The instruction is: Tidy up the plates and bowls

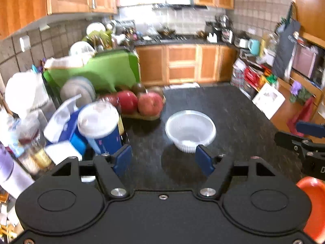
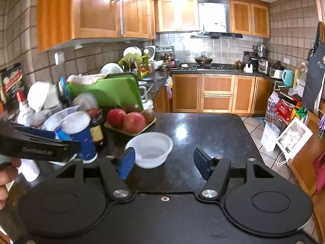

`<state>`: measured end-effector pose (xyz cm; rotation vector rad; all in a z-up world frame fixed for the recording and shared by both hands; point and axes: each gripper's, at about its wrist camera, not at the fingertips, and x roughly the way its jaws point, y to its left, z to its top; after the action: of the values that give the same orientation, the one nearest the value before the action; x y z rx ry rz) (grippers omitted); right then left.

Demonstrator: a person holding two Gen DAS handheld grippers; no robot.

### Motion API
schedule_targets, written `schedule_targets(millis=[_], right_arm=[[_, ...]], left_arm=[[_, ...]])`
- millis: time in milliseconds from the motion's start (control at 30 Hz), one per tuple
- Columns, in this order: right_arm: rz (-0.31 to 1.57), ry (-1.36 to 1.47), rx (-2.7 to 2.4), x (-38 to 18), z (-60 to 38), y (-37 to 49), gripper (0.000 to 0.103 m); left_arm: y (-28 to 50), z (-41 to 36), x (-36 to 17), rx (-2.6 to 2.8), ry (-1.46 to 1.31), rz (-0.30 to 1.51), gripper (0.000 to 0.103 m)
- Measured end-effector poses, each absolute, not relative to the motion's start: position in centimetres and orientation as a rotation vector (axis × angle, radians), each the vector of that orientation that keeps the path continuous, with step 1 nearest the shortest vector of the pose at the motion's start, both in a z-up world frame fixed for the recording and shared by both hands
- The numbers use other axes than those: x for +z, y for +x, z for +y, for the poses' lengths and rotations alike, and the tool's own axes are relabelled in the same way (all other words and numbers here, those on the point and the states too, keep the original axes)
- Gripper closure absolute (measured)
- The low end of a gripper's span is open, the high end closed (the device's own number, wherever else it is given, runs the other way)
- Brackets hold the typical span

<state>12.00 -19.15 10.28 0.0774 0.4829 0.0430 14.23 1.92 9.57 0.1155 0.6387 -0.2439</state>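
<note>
Left wrist view: white ribbed plastic bowl upright on black speckled stone counter, just right of frame centre, touching nothing. Left gripper released, blue pads wide apart with bare counter between them, bowl just beyond right pad. Same bowl in right wrist view, centre of frame, just past left blue pad of right gripper; also released, nothing between pads, only counter.

Left of bowl, tan tray of red apples, near but apart. Further left, blue cylindrical tub with white lid beside blue and white carton. Behind these, green cutting board leaning in dish rack among grey plates. Orange object at lower right edge, partly cut off, kind unclear. Part of right gripper at right edge of left view; part of left gripper at left edge of right view, fingers of hand below it.
</note>
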Motion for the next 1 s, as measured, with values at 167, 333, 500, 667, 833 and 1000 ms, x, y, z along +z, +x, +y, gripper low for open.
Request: schedule_targets(millis=[167, 333, 500, 667, 833, 1000], right_arm=[[0.522, 0.063, 0.043, 9.9, -21.4, 16.2, 0.037], [0.572, -0.008, 0.082, 9.0, -22.6, 20.0, 0.039], [0.693, 0.072, 0.155, 7.7, -24.4, 24.1, 0.041], [0.786, 0.088, 0.217, 6.3, -24.7, 28.5, 0.046], [0.855, 0.124, 0.242, 4.8, -24.2, 32.0, 0.057], [0.904, 0.204, 0.227, 3.5, -23.7, 34.4, 0.058]], left_arm=[[17.0, 0.5, 9.5, -0.192, 0.126, 0.616, 0.031], [20.6, -0.4, 9.2, -0.205, 0.106, 0.691, 0.031], [22.8, -1.2, 8.0, -0.148, 0.113, 0.736, 0.032], [25.2, -1.7, 6.5, -0.158, 0.143, 0.814, 0.035], [26.8, -2.0, 5.5, -0.162, 0.154, 0.864, 0.040], [27.9, -2.8, 4.4, -0.167, 0.183, 0.888, 0.040]])
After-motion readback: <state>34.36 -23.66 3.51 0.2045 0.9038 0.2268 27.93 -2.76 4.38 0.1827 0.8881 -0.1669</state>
